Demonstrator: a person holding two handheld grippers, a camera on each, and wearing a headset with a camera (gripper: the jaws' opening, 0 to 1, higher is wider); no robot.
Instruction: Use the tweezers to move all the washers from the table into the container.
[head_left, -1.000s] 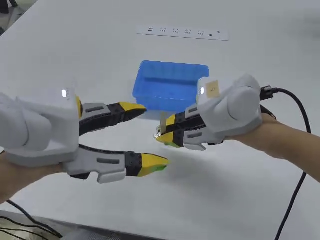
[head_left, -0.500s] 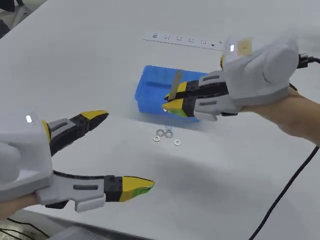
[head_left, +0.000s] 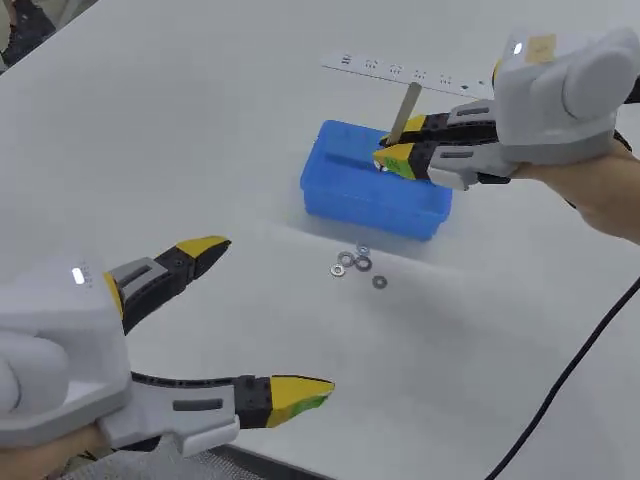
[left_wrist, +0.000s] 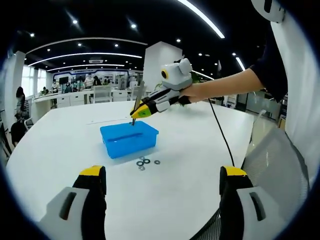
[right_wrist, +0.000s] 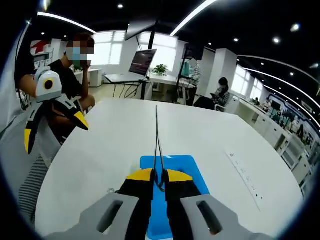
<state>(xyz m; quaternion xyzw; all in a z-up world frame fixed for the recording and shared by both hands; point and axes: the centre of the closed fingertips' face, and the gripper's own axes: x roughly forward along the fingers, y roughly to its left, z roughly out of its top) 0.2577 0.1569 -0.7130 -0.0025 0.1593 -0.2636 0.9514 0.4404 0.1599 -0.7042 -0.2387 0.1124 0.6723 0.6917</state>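
In the head view the left claw (head_left: 262, 318) hangs low at the near left, over the near edge of the white table (head_left: 150, 120). Its jaws are spread wide and released, with nothing between them. The left gripper view agrees: the two yellow-tipped jaws stand far apart with only bare table between them. From this claw there is open table ahead and to the left, all the way to the far edge.

A small cluster of washers (head_left: 358, 265) lies flat on the table right of the left claw, near the front wall of the blue container (head_left: 375, 200) but apart from it. In the left gripper view the washers (left_wrist: 145, 162) sit between that claw and the container (left_wrist: 129, 140).

Above the container, the right claw (head_left: 395, 160) is clenched on the tweezers (head_left: 405, 108). Their handle end slants up past the jaws and their tips point down over the container's inside. Whether a washer sits in the tips is too small to tell. In the right gripper view the jaws are nearly together on the tweezers (right_wrist: 156, 135), with the container (right_wrist: 180, 161) directly below. The left claw (right_wrist: 55, 132) shows at far left in that view.

A tan label on the right claw's housing is too blurred to read. Beyond the container lies a white power strip (head_left: 405, 72), its markings too small to read. A black cable (head_left: 580, 360) trails across the table at the right.
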